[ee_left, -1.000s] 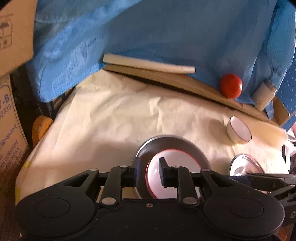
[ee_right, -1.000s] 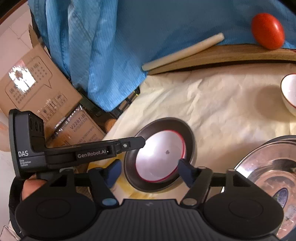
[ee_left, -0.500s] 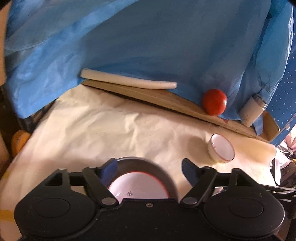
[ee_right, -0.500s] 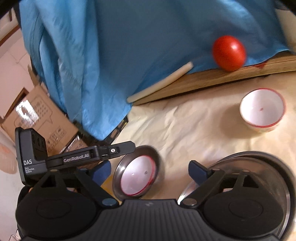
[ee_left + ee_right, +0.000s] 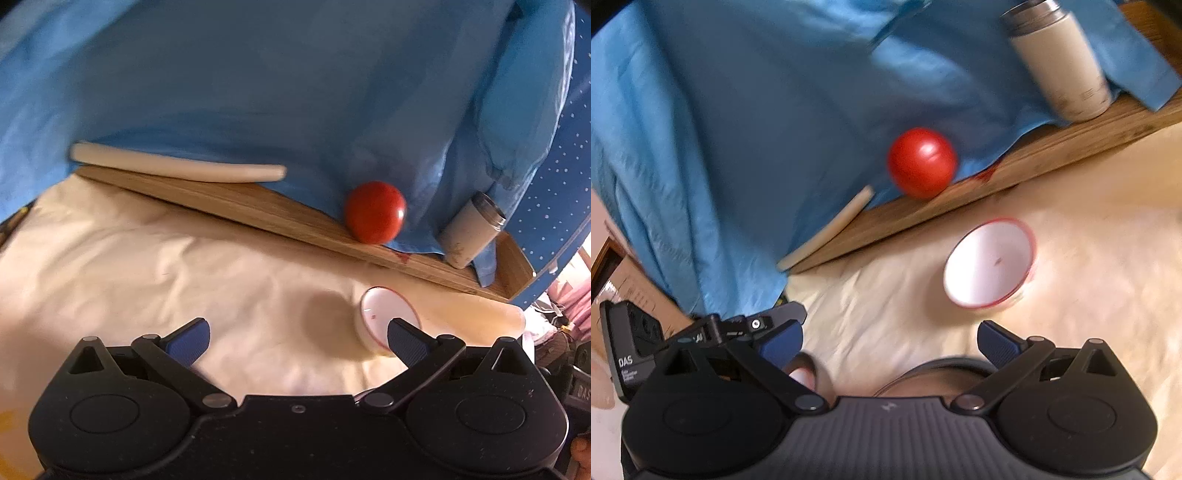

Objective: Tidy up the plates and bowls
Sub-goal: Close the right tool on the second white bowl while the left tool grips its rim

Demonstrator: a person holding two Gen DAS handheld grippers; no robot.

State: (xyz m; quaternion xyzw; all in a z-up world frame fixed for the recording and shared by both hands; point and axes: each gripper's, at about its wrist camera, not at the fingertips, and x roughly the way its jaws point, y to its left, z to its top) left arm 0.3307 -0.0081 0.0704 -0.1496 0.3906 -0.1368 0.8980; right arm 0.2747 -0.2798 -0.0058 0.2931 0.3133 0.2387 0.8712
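One small white bowl with a red rim point(image 5: 388, 317) stands on the cream cloth point(image 5: 184, 266) toward the table's far right part, short of the wooden board point(image 5: 258, 206) along the far edge; in the right wrist view the same bowl point(image 5: 990, 262) lies ahead of the tongs and slightly right, apart from them. Left gripper point(image 5: 295, 334): jaws wide, having just been opening, nothing between them; the bowl sits by its right fingertip point(image 5: 406, 339); whether they touch I cannot tell. Right gripper point(image 5: 890, 339): jaws wide, likewise just opened, empty; below it, at the near edge, a steel plate's rim point(image 5: 942, 363) and one red-rimmed dish point(image 5: 803, 376) partly show. On the board: one red ball point(image 5: 375, 212), one cream stick point(image 5: 177, 168), one cream flask point(image 5: 471, 230); blue cloth point(image 5: 295, 92) hangs behind.
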